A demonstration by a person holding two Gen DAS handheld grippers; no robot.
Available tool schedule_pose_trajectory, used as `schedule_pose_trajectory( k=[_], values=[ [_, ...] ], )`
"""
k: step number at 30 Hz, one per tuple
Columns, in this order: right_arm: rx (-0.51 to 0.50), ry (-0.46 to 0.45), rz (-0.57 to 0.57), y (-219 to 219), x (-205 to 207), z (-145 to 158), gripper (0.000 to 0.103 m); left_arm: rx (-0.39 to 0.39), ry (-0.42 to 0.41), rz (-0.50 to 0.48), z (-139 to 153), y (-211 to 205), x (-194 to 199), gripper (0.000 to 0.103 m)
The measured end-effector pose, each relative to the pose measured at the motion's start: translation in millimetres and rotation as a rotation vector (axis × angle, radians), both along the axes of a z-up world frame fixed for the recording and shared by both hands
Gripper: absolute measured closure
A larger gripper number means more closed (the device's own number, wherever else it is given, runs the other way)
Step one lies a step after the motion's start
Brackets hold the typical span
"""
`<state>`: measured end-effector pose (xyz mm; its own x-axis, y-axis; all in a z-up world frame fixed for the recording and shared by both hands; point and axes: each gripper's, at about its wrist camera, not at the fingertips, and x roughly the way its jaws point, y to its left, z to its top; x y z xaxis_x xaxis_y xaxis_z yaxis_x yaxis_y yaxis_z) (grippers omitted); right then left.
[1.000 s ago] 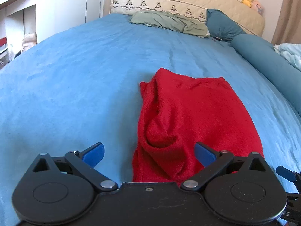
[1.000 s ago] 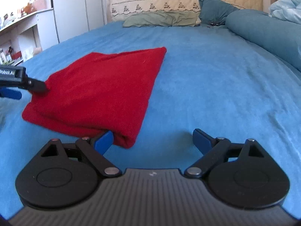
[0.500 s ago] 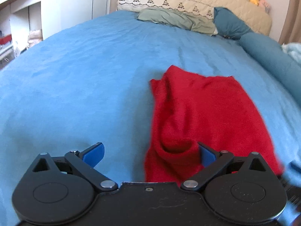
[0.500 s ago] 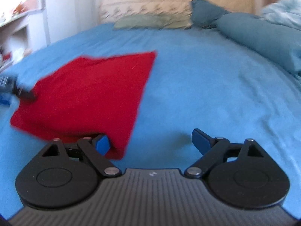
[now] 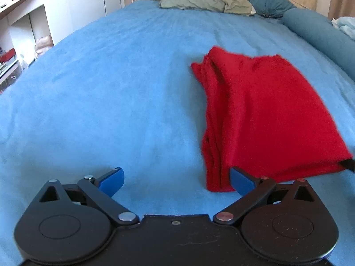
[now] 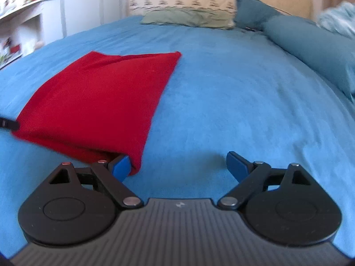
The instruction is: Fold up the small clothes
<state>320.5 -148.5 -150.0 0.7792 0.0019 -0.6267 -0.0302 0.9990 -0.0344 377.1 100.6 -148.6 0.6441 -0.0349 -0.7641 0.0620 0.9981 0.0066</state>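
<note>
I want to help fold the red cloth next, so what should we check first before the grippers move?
1. Left gripper open, nothing between its fingers: ok.
2. Right gripper open, holding nothing: ok.
3. Red cloth lying on the blue bed cover, already folded over: ok.
4. Cloth's left edge smooth: not ok, it is bunched into ridges.
5. Cloth's right edge straight: ok.
6. Layers underneath lined up: cannot tell, hidden.
</note>
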Motion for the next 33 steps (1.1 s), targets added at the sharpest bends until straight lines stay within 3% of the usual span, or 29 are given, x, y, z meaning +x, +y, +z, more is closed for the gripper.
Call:
schedule_pose_trajectory(
  k=[3,5,9,11,13,17,20,24,26,27,28,30,33],
  values=[
    [0.026,-0.004,0.063,-10.8,-9.0,20.8,0.000,-0.011,-0.089,-0.021,32.4,1.4,-8.4,0.000],
    [0.112,-0.013,0.095,-24.3,-6.6,40.8,0.000,-0.062,-0.126,-0.048,51.6,2.0,-2.1,0.000],
    [0.362,0.020,0.113,-47.8,28.8,74.1,0.000,-0.263,-0.069,-0.047,67.2,8.3,47.1,0.000],
    [0.445,0.078,0.121,-54.5,60.6,79.3,0.000,-0.351,0.003,-0.044,59.1,11.3,78.0,0.000],
    [0.493,0.126,0.109,-59.4,89.0,75.9,0.000,-0.390,0.054,-0.028,48.5,11.1,104.7,0.000],
    [0.608,0.242,0.072,-63.1,133.1,47.3,0.000,-0.390,0.118,-0.050,22.8,2.6,132.0,0.003],
    [0.614,0.276,0.076,-56.6,145.1,28.2,0.000,-0.378,0.161,-0.064,2.2,-1.7,141.1,0.011],
    [0.631,0.302,0.085,-48.4,157.0,10.8,0.015,-0.384,0.137,-0.065,-12.2,-6.1,144.5,0.012],
    [0.638,0.288,0.080,-46.8,158.3,4.3,0.022,-0.389,0.125,-0.061,-11.1,-4.6,143.3,0.019],
    [0.646,0.280,0.080,-46.4,158.2,3.1,0.036,-0.395,0.125,-0.066,-11.2,-5.7,142.9,0.038],
    [0.661,0.275,0.088,-45.3,158.6,2.6,0.051,-0.430,0.139,-0.084,-11.2,-7.0,144.0,0.064],
    [0.652,0.264,0.081,-41.1,157.4,4.7,0.064,-0.441,0.147,-0.071,-6.5,-9.0,141.9,0.070],
    [0.634,0.235,0.076,-40.1,154.1,15.2,0.068,-0.400,0.121,-0.079,5.6,-15.6,133.9,0.076]
  ],
)
